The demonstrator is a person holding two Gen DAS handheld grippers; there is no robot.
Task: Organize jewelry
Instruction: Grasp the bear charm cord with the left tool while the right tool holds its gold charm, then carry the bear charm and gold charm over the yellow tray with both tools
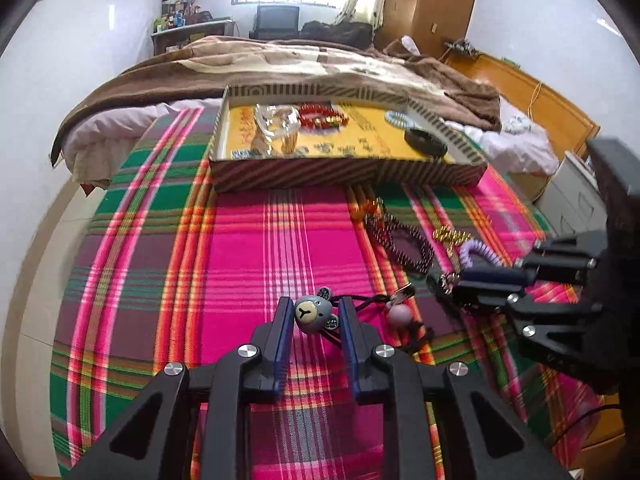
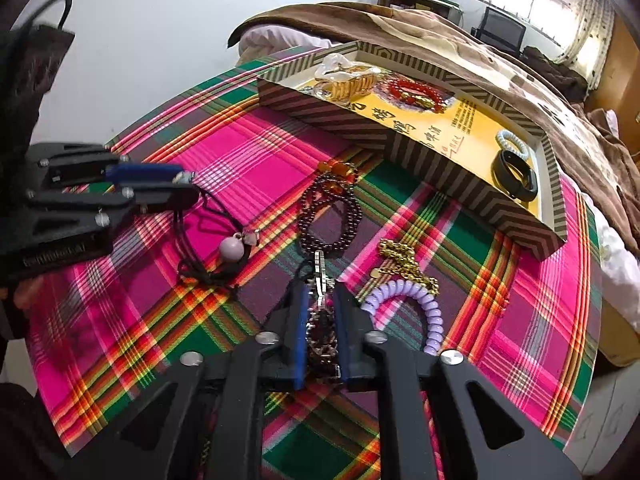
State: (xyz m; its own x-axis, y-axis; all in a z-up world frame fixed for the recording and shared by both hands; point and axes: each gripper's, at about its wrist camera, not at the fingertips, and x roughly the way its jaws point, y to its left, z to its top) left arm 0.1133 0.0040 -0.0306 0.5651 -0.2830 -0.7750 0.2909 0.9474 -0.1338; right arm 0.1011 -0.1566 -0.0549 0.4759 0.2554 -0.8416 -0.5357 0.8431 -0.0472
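Between the left gripper's (image 1: pixel 313 314) closed-in fingers sits the pinched bear charm (image 1: pixel 312 313); right gripper (image 2: pixel 322 312) clamps a chain (image 2: pixel 319 280).

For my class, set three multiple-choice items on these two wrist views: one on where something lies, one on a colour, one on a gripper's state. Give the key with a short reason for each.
1. Where does the red bead bracelet lie?
A. In the striped box
B. On the plaid cloth beside the box
C. Between the right gripper's fingers

2. What colour is the coiled hair tie next to the gold chain?
A. Green
B. Lilac
C. Black

3. What is the left gripper doing?
A. Standing wide open over bare cloth
B. Closed on the bear charm
C. Closed on the box rim

Key: 1 A, the bracelet rests on the box's yellow floor. 2 B, its coils are pale purple. 3 B, the bear's head sits pinched between the blue pads, its black cord trailing to the side.
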